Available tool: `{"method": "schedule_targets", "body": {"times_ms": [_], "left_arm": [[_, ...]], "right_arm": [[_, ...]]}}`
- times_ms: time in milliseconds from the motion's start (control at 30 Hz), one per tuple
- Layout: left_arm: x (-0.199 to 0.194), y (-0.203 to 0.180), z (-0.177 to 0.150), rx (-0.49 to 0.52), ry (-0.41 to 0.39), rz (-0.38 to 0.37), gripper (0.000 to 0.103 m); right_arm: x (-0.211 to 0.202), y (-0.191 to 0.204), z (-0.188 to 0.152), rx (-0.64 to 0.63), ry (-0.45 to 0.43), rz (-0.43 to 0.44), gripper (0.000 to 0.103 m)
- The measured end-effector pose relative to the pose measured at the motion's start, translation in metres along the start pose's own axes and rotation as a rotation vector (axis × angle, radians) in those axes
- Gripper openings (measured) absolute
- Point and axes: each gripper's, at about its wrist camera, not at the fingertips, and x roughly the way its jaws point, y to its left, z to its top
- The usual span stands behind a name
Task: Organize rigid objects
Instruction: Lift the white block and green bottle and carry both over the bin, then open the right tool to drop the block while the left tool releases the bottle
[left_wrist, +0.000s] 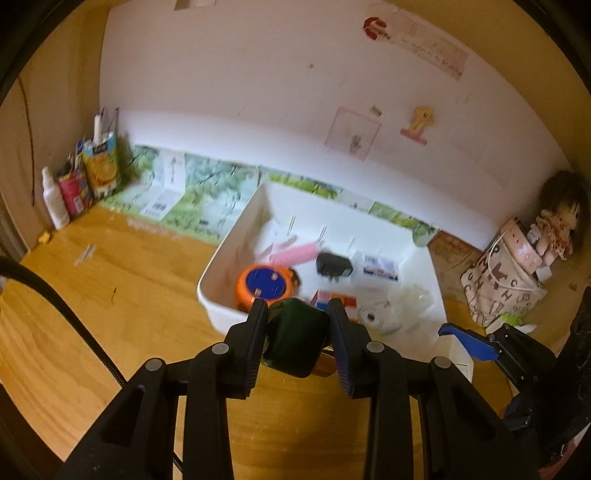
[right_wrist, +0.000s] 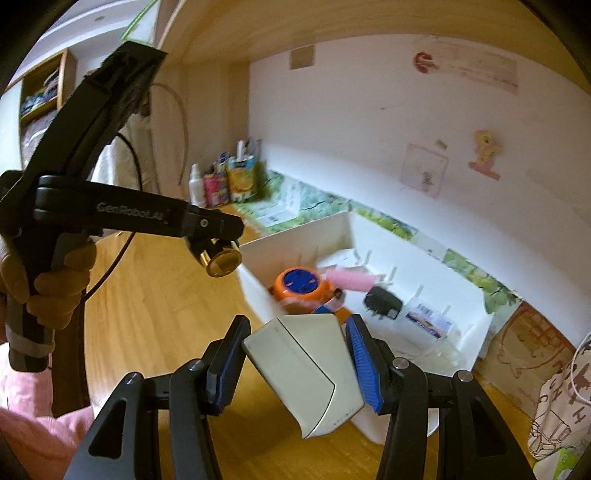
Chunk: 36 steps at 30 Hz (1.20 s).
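My left gripper (left_wrist: 297, 314) is shut on a dark green boxy object with a gold end (left_wrist: 295, 341), held just in front of the white organizer tray (left_wrist: 236, 236). In the right wrist view that object's gold end (right_wrist: 221, 263) shows in the left gripper (right_wrist: 207, 236). My right gripper (right_wrist: 295, 332) is shut on a white rectangular box (right_wrist: 306, 373), held over the tray's near corner (right_wrist: 255, 284); it also shows in the left wrist view (left_wrist: 461, 341). The tray holds an orange and blue round object (left_wrist: 267, 282), a pink cylinder (left_wrist: 295, 254), a black adapter (left_wrist: 333, 266) and a small printed box (left_wrist: 380, 269).
The wooden desk (left_wrist: 110, 314) stretches left of the tray. Bottles and a juice carton (left_wrist: 103, 166) stand in the far left corner. A patterned bag (left_wrist: 498, 288) and a doll (left_wrist: 557, 225) sit at the right. A white wall (left_wrist: 277, 92) backs the desk.
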Motion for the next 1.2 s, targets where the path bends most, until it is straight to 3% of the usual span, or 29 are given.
{"method": "schedule_targets", "body": {"times_ms": [267, 467, 900, 1000, 1100, 1167, 1200], "left_arm": [[0.013, -0.018, 0.027, 0.067, -0.025, -0.003, 0.036], [0.028, -0.036, 0.043, 0.126, -0.007, 0.0, 0.036], [0.068, -0.067, 0.061, 0.197, 0.095, 0.01, 0.037], [0.069, -0.07, 0.066, 0.203, 0.093, 0.013, 0.038], [0.068, -0.069, 0.07, 0.193, 0.115, 0.019, 0.048], [0.069, -0.068, 0.071, 0.192, 0.138, 0.03, 0.064], [0.069, -0.066, 0.07, 0.193, 0.148, 0.039, 0.066]], "right_arm": [[0.002, -0.034, 0.008, 0.106, -0.003, -0.1, 0.054], [0.009, -0.064, 0.008, 0.197, 0.042, -0.199, 0.054], [0.021, -0.087, 0.012, 0.305, 0.086, -0.248, 0.055], [0.022, -0.089, 0.016, 0.334, 0.101, -0.233, 0.067], [0.022, -0.086, 0.021, 0.356, 0.122, -0.24, 0.072], [0.022, -0.084, 0.023, 0.375, 0.142, -0.241, 0.077], [0.022, -0.083, 0.024, 0.387, 0.154, -0.243, 0.079]]}}
